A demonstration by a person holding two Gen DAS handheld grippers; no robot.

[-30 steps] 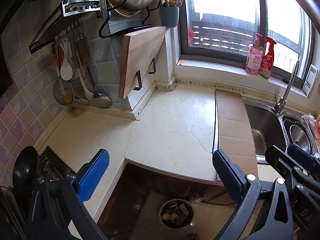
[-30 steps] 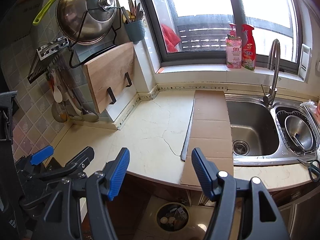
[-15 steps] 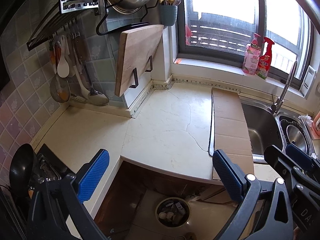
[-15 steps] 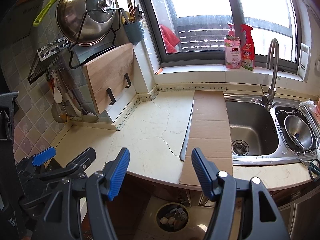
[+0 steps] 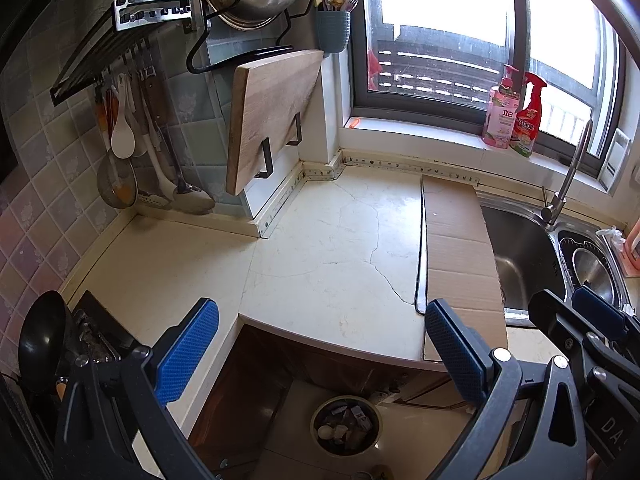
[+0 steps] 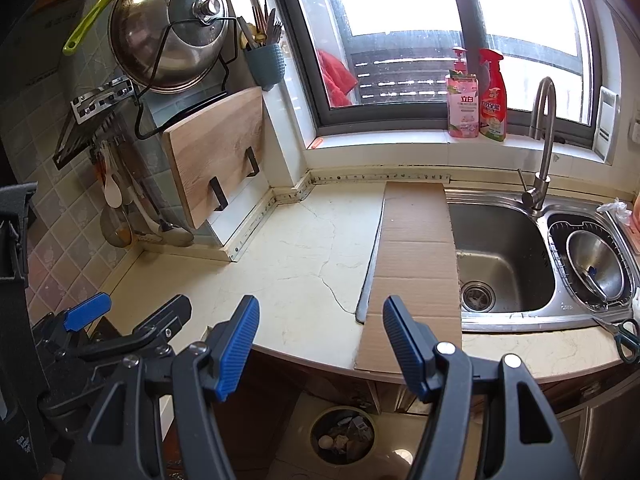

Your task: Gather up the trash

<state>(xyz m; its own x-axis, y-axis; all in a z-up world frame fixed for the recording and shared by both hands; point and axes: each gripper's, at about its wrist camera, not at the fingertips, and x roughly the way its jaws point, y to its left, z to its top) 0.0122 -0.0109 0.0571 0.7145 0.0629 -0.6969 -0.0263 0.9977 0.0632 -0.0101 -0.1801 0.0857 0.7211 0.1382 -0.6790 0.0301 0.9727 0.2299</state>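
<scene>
Hovering: I hold my left gripper (image 5: 320, 344) and my right gripper (image 6: 320, 344) above the front edge of the counter (image 5: 320, 248), both with jaws spread wide and nothing between them.
Trash on show: a flat cardboard strip (image 6: 416, 256) lies on the counter, along the left rim of the sink (image 6: 504, 256), its near end overhanging the counter's front edge.
Bin: a round waste bin (image 6: 343, 434) stands on the floor under the counter, with scraps already inside; I cannot tell what they are.
Handling: I judge the cardboard light, fairly stiff along its panels, likely to fold at its creases, and a little slick on the face.
Where to grip: I would pinch the overhanging near end, one pad above and one below, since the rest lies flat on the counter.
Stage: the bare counter and filled bin fit a collection nearly done; the strip lying there fits one still under way.
Change since a second ago: in my left view the cutting board (image 5: 272, 120) and the bin have slid left; in my right view almost nothing has shifted, and both jaws keep the same spread.
</scene>
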